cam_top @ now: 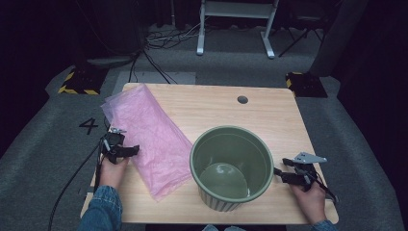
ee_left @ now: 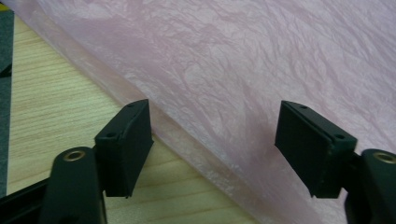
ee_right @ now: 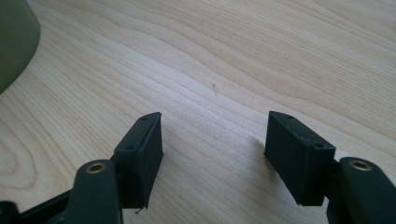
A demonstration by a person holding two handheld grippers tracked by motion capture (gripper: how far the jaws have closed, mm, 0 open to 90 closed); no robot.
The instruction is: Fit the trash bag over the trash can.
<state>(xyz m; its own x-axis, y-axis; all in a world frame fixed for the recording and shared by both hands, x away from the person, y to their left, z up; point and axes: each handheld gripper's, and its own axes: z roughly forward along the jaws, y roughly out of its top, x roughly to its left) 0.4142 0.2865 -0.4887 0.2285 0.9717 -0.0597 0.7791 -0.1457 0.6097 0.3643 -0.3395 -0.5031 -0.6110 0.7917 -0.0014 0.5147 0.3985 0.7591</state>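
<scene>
A crinkled pink plastic bag (cam_top: 146,137) lies flat across the left half of the wooden table (cam_top: 211,103). An empty green ribbed bin (cam_top: 232,166) stands upright at the front centre. My left gripper (cam_top: 129,151) rests at the bag's left edge, open. In the left gripper view the bag (ee_left: 243,74) edge lies between and below the spread jaws of the left gripper (ee_left: 215,142), not pinched. My right gripper (cam_top: 285,169) sits open just right of the bin, over bare wood. In the right gripper view the right gripper (ee_right: 212,156) stands over bare wood and the bin's wall (ee_right: 14,42) shows at far left.
A round cable hole (cam_top: 242,99) sits near the table's far edge. Grey carpet surrounds the table, with cables and a white desk frame (cam_top: 235,24) behind. Bare wood lies at the far right of the table.
</scene>
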